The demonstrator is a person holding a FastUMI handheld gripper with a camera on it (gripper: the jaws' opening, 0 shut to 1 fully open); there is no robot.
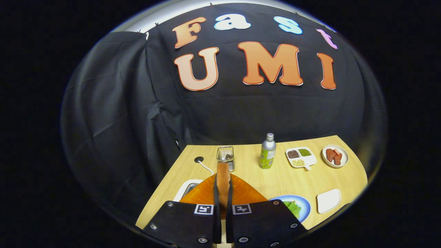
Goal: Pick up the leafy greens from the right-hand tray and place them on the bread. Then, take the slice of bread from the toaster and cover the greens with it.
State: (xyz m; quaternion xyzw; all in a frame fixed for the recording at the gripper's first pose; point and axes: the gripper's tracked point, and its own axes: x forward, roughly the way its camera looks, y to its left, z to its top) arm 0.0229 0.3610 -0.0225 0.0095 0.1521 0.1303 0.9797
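Gripper (223,193) closed down to a narrow gap, both fingers pressing flat on a slice of bread (223,179) held upright on edge between them, crust end poking out just ahead of the tips. Lifted clear of the toaster (187,188), whose slot sits low beside the left finger. Greens (293,207) lying on the blue plate (306,206), low and just off the right finger, half hidden behind it; cannot tell from here whether a base slice lies under them.

Step in hand, by the look of it: carrying the toast across to cover the greens. To do it well:

- Keep the squeeze steady but light; toast crumbles or snaps under a hard pinch.
- Swing rightward and low, keeping well short of the green bottle (267,151) and wire basket (225,157) standing beyond the tips.
- Tip the slice from on-edge to flat before release, so it lands broadside.
- Centre it over the leaves, lower till touching, then ease the fingers apart.
- Avoid dragging; loose leaves likely to slide off.
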